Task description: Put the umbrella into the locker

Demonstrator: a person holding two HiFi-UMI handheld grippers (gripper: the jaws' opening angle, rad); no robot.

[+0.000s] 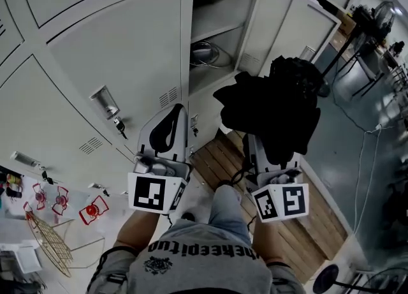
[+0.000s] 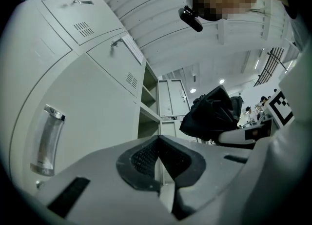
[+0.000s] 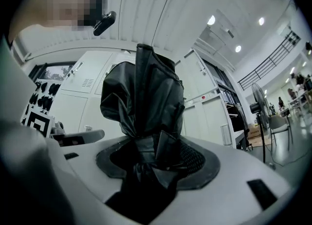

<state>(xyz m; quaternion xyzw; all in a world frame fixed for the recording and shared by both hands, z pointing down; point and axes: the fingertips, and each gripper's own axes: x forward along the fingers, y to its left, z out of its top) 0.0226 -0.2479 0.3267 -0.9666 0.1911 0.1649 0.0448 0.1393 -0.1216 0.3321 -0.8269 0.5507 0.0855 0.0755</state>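
Observation:
A black folded umbrella [image 1: 274,104] stands up out of my right gripper [image 1: 266,149], whose jaws are shut on its lower end; in the right gripper view the bundled fabric [image 3: 141,97] fills the space between the pads [image 3: 195,158]. The grey locker bank has one open compartment [image 1: 220,6] ahead, its door [image 1: 274,25] swung to the right. My left gripper [image 1: 175,113] is to the left of the umbrella, in front of closed locker doors. Its pads [image 2: 141,156] meet with nothing between them. The left gripper view shows the umbrella [image 2: 212,112] at right and the open shelves [image 2: 147,104].
Coiled cables [image 1: 204,53] lie on the lower shelf of the open locker. A key hangs from a closed door's lock [image 1: 118,124]. A wooden pallet [image 1: 220,155] lies at the locker's foot. A fan [image 1: 382,15] and a floor cable [image 1: 363,159] are on the right.

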